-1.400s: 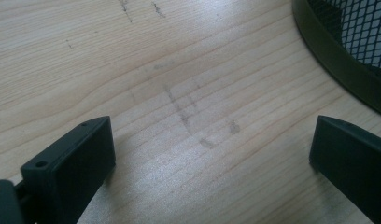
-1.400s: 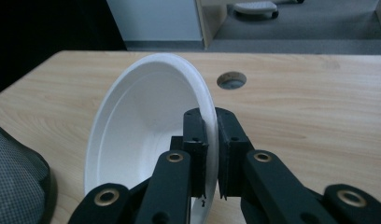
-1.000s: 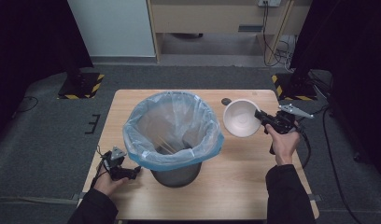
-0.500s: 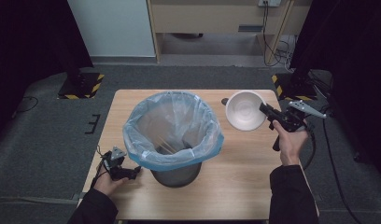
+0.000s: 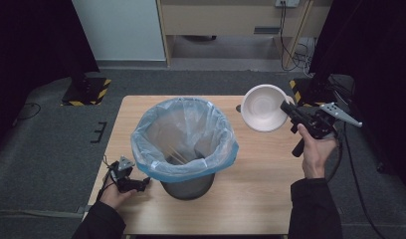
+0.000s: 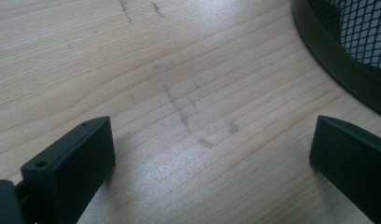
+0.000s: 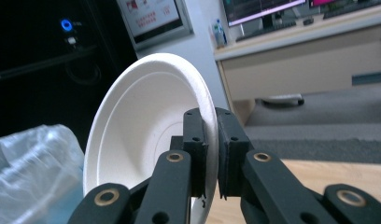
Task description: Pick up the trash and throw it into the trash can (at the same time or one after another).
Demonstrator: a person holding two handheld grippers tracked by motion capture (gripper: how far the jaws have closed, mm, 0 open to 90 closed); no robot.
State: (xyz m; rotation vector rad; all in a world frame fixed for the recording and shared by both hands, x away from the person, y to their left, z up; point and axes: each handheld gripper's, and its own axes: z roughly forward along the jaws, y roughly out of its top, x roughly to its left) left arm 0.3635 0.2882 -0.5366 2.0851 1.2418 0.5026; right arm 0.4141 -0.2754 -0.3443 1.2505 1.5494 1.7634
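A white paper bowl (image 5: 263, 107) hangs in the air above the table's far right part, tipped on edge with its hollow facing the camera. My right gripper (image 5: 286, 108) is shut on its rim; in the right gripper view the two black pads (image 7: 194, 140) pinch the rim of the bowl (image 7: 142, 135). A black mesh bin (image 5: 187, 185) lined with a pale blue bag (image 5: 183, 137) stands mid-table, left of the bowl. My left gripper (image 5: 144, 183) rests on the table by the bin's foot, its jaws wide apart over bare wood (image 6: 193, 116).
The wooden table (image 5: 260, 199) has free room at its front right. The bin's dark base rim (image 6: 338, 70) curves close to my left gripper. Beyond the table are grey carpet, a cabinet (image 5: 231, 20) and cables (image 5: 300, 55).
My right hand has lifted the bowl up and away from the table, and the bowl has tipped more upright. The left hand has stayed put.
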